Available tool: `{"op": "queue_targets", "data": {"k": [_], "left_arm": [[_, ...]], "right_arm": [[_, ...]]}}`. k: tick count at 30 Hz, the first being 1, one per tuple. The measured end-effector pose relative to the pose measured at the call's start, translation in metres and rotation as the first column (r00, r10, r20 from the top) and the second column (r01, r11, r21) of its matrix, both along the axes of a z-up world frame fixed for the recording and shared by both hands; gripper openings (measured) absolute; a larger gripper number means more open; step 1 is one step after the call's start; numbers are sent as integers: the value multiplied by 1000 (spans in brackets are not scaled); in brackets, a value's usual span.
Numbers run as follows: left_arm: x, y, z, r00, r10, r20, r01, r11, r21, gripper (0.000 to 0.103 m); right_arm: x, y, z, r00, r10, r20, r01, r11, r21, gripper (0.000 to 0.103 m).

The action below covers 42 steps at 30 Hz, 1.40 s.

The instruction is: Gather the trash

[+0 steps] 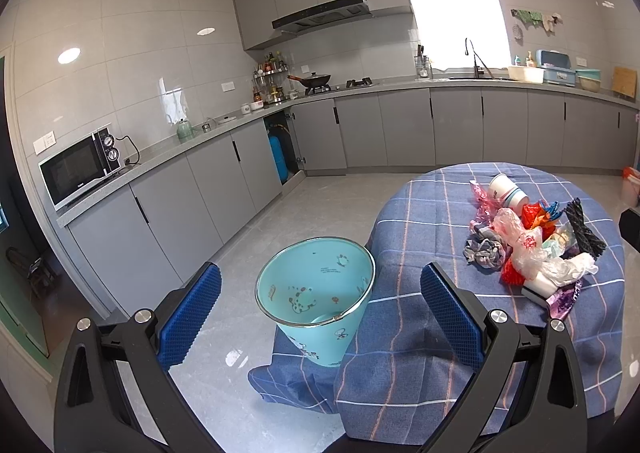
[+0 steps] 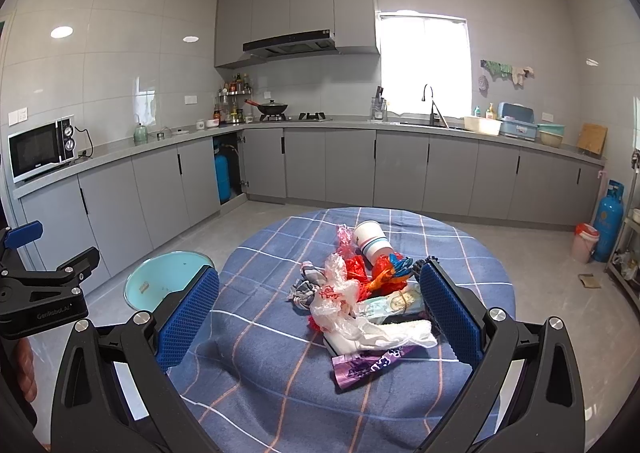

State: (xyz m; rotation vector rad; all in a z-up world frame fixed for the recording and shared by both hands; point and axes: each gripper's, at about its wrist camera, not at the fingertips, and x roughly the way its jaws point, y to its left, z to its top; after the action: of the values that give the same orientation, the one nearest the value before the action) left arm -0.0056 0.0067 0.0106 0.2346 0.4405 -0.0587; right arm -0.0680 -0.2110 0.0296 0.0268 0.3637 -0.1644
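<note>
I see my left gripper [image 1: 320,313] and right gripper [image 2: 318,313] both spread wide, holding nothing. The trash pile [image 2: 360,301] lies mid-table [image 2: 260,373]; its paper cup [image 2: 372,241] lies tipped, mouth toward the near edge. The teal bin [image 1: 316,289] stands just beside the table's left edge.

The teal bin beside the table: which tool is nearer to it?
Left. The left tool hangs open right over the teal bin; the right tool is open over the trash pile on the table.
</note>
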Motion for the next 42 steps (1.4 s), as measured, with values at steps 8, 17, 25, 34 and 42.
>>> {"op": "queue_targets", "data": {"k": [8,17,25,34,42], "left_arm": [[1,-4,-5,1000,-9,-6,9,1000,7,98],[17,-23,-21,998,-66,-21,67,998,17,98],[52,-85,-35,986,-166,-20,167,986,23,98],[83,-174,-63,950,-298,-89,301,953,22,98],[107,-222,-93,925,-344,-162,353,935,31,98]], "right_arm": [[4,-8,-4,1000,-17,-14,17,1000,4,99],[11,-53,-17,987,-161,-5,161,986,35,99],[24,-81,-43,963,-264,-49,265,964,8,99],[39,-118,-79,931,-347,-116,348,938,-10,98],[52,-148,-102,915,-372,-155,380,925,23,98]]}}
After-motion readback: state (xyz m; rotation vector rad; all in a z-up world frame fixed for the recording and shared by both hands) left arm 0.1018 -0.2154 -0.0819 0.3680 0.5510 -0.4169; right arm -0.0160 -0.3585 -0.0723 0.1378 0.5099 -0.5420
